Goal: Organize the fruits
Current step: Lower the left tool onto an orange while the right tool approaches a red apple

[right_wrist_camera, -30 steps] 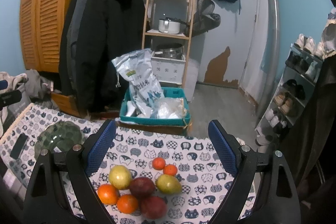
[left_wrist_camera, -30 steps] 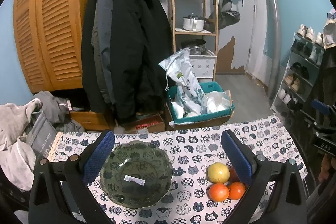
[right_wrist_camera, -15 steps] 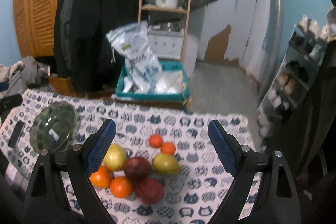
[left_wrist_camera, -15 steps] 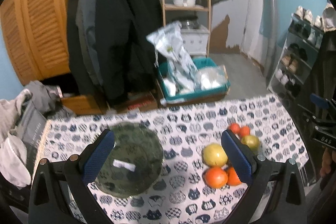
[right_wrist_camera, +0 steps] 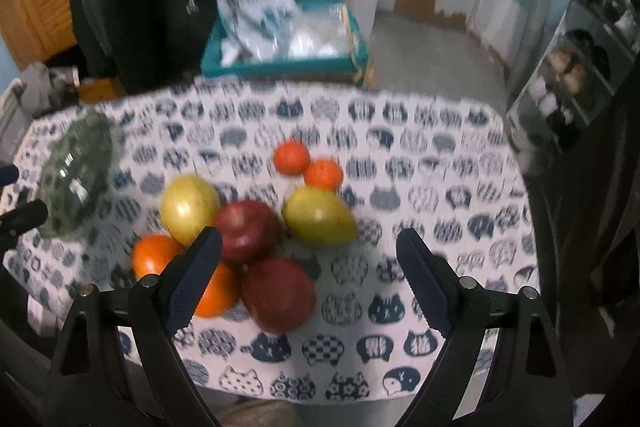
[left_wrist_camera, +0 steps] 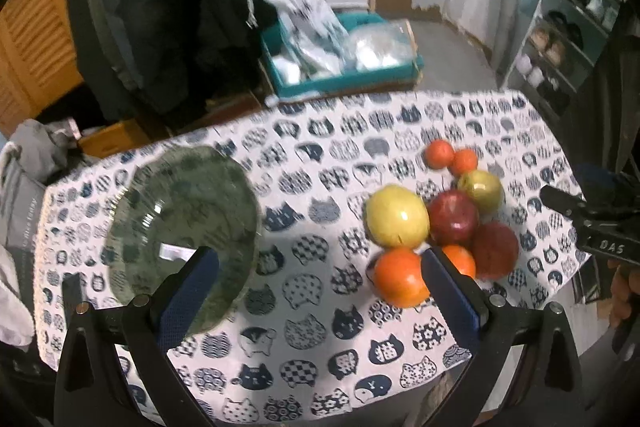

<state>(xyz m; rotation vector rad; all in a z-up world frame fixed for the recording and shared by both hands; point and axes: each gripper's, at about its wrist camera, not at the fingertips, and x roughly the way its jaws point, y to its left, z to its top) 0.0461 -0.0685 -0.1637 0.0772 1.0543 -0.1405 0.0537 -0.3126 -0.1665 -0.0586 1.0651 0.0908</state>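
Note:
A pile of fruit lies on the cat-print tablecloth (left_wrist_camera: 312,195): a yellow apple (left_wrist_camera: 396,215), two red apples (left_wrist_camera: 454,217) (right_wrist_camera: 280,293), a green-yellow mango (right_wrist_camera: 320,215), oranges (left_wrist_camera: 400,277) and two small tangerines (right_wrist_camera: 291,157). A green glass bowl (left_wrist_camera: 184,223) stands empty to the left of the pile and shows in the right wrist view (right_wrist_camera: 76,171). My left gripper (left_wrist_camera: 316,299) is open above the table between bowl and fruit. My right gripper (right_wrist_camera: 308,279) is open above the near red apple.
A teal bin (left_wrist_camera: 340,67) with plastic bags sits on the floor beyond the table. Dark coats (left_wrist_camera: 160,7) hang at the back left. A shoe rack (left_wrist_camera: 572,39) stands at the right. Clothes (left_wrist_camera: 24,187) lie off the table's left edge.
Both grippers have tilted down and moved in over the table, so the bowl and fruit look larger and higher in view. Both stay open and empty.

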